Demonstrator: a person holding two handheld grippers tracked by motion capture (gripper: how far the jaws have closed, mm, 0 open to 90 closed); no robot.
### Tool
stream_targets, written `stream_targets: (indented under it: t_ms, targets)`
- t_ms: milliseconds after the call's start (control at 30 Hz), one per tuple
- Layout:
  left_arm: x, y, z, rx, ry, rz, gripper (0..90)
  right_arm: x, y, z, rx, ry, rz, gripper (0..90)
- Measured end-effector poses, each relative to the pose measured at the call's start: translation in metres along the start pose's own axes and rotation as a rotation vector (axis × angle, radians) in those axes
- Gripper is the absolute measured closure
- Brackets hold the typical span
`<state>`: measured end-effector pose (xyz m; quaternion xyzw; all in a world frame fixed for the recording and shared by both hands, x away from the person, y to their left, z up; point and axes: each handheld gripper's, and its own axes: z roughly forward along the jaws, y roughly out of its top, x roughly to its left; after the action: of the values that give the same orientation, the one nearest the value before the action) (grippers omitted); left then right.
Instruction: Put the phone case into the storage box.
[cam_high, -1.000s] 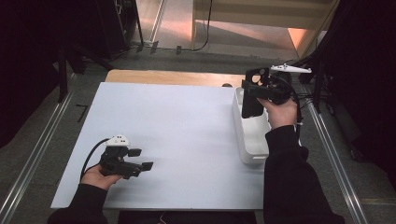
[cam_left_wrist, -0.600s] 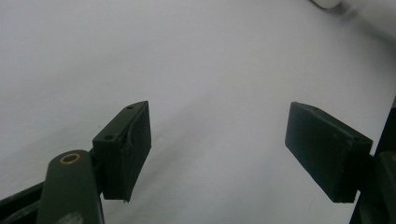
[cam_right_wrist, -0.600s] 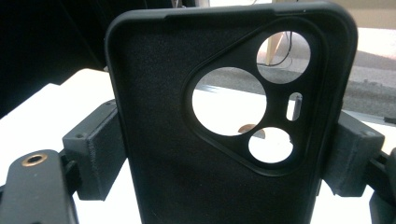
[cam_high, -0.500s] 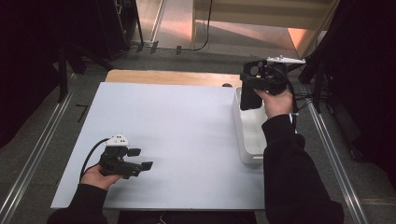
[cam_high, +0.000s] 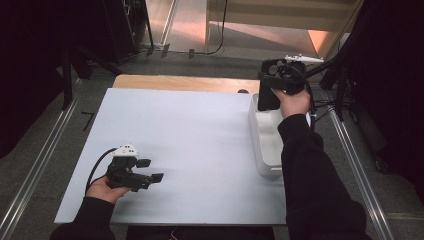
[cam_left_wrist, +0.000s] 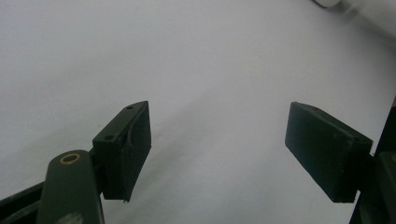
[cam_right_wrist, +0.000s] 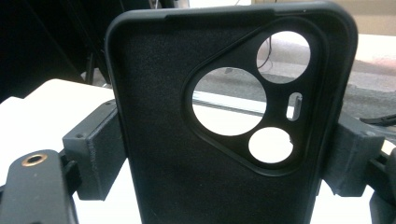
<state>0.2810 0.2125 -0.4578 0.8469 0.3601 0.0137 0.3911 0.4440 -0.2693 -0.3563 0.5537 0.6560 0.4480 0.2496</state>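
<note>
A black phone case (cam_right_wrist: 163, 116) with round camera cut-outs stands upright between the jaws of my right gripper (cam_right_wrist: 229, 158), both pads pressing its side edges. From above, the right gripper (cam_high: 273, 86) holds the phone case (cam_high: 268, 97) over the far end of a white tray (cam_high: 265, 147) at the table's right side. My left gripper (cam_high: 151, 170) rests near the front left of the white table top (cam_high: 200, 130), held in a hand. Its jaws stand apart with nothing between them, and the left gripper (cam_left_wrist: 217, 144) looks across the bare white surface.
A strip of wooden table (cam_high: 185, 83) shows beyond the white top's far edge. Metal rails (cam_high: 40, 165) run along the floor on both sides, and dark stands and cables (cam_high: 325, 100) crowd the far right.
The right hand has carried the phone case toward the far end of the tray. The left hand and its gripper have stayed where they were.
</note>
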Motion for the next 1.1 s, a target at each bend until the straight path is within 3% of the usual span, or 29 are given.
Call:
stream_targets:
  t_ms: [200,700,867,1100]
  targets:
    - [0.0,0.0,0.0,-0.004,-0.001,0.002,22.6,0.0,0.003,0.011,0.018,-0.016,0.003,13.0]
    - [0.0,0.0,0.001,-0.002,-0.004,0.002,22.6,-0.007,0.002,0.033,-0.004,-0.055,0.039,13.0]
    - [0.001,0.0,0.001,-0.004,-0.005,0.0,22.6,-0.01,0.0,0.039,-0.002,-0.07,0.027,13.0]
    - [0.0,0.0,0.001,0.0,-0.005,0.002,22.6,-0.012,-0.005,0.046,0.003,-0.06,0.028,12.9]
